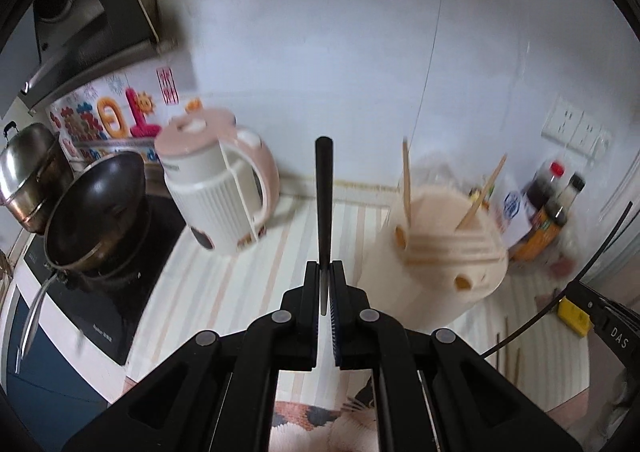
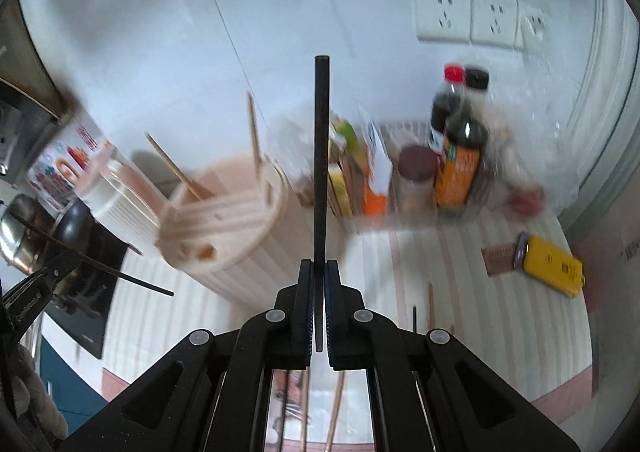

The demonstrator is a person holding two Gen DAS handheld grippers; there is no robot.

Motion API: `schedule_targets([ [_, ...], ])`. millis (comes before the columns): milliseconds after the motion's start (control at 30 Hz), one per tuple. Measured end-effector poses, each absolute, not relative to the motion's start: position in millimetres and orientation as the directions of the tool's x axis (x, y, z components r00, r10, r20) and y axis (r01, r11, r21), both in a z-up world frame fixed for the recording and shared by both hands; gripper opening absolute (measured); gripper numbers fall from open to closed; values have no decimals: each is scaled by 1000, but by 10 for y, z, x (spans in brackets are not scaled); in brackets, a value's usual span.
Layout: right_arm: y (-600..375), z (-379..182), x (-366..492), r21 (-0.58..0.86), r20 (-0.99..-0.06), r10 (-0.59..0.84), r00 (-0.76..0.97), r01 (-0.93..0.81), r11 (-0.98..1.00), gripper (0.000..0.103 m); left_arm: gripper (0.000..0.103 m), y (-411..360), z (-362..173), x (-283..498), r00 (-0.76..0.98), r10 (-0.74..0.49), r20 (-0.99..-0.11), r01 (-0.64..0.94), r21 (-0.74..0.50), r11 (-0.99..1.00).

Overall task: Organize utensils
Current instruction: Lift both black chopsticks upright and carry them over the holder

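My left gripper (image 1: 325,268) is shut on a black chopstick (image 1: 323,188) that stands upright between the jaws. My right gripper (image 2: 319,266) is shut on a second black chopstick (image 2: 321,156), also upright. A beige utensil holder (image 1: 436,252) with a slotted lid stands on the striped counter to the right of my left gripper; two wooden chopsticks (image 1: 407,180) stick out of it. In the right wrist view the holder (image 2: 224,220) is to the left of my gripper. The left gripper with its chopstick shows at that view's left edge (image 2: 92,260).
A pink-and-white kettle (image 1: 220,184) stands left of the holder, with a wok (image 1: 96,208) and steel pot (image 1: 28,172) on the stove. Sauce bottles (image 2: 460,140) and boxes stand at the back right. A yellow object (image 2: 552,264) and loose chopsticks (image 2: 431,308) lie on the counter.
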State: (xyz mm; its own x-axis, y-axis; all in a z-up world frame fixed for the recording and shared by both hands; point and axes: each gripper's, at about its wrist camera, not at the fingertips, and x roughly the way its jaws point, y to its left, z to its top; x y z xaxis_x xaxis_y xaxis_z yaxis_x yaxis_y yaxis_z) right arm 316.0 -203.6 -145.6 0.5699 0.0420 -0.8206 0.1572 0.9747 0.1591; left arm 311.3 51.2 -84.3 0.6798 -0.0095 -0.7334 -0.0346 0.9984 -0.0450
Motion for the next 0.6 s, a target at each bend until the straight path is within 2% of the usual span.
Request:
schedule_targets([
  [300,-1910,-708,3315,213,-766,120,632,73,974,5,2,475,-144,3120,722,-129,-679,50,-136,990],
  [600,-1935,-316,3750,226,-708,118,696,66,972,5,2,237,309,3405,762,-202,-616,127,-164,978],
])
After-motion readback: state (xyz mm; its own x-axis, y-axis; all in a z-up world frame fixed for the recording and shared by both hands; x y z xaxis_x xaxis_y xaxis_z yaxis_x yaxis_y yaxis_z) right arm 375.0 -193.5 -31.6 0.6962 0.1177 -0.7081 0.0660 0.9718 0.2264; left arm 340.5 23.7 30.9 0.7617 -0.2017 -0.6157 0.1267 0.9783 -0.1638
